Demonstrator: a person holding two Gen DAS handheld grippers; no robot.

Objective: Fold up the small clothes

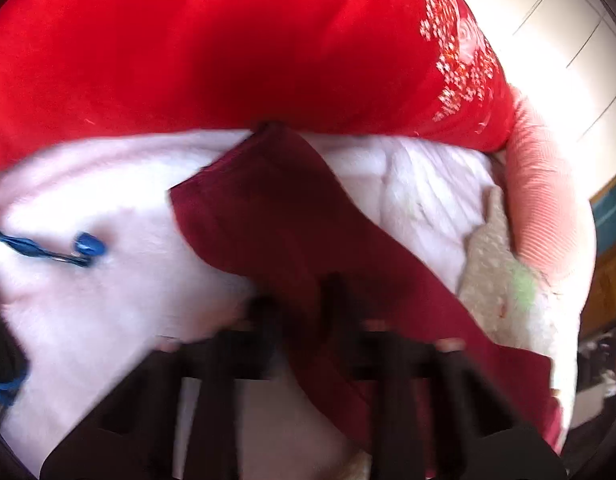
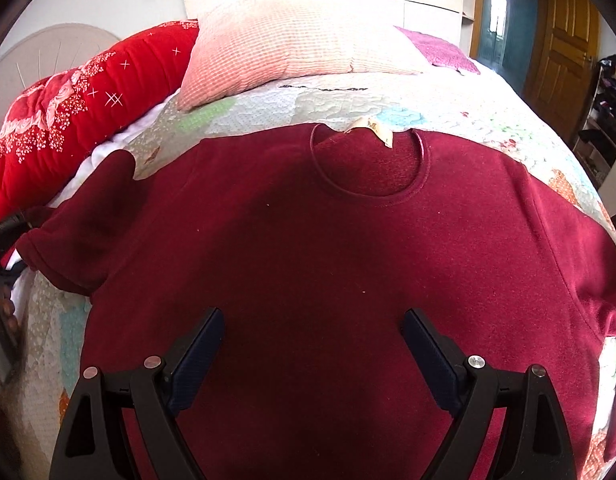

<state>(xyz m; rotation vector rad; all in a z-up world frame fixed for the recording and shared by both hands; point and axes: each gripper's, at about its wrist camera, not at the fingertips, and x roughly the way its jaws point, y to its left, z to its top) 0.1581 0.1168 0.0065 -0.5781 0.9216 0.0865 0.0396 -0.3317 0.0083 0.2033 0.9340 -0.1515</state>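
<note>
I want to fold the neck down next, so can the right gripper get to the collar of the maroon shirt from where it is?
Probably yes: the right gripper is open above the maroon shirt, and nothing lies between it and the collar.

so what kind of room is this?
Most likely a bedroom: the maroon sweater lies on a quilted bedspread, with a pink pillow and rounded headboard behind it.

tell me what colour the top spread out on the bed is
Dark maroon red top, clearest in the right wrist view.
</note>
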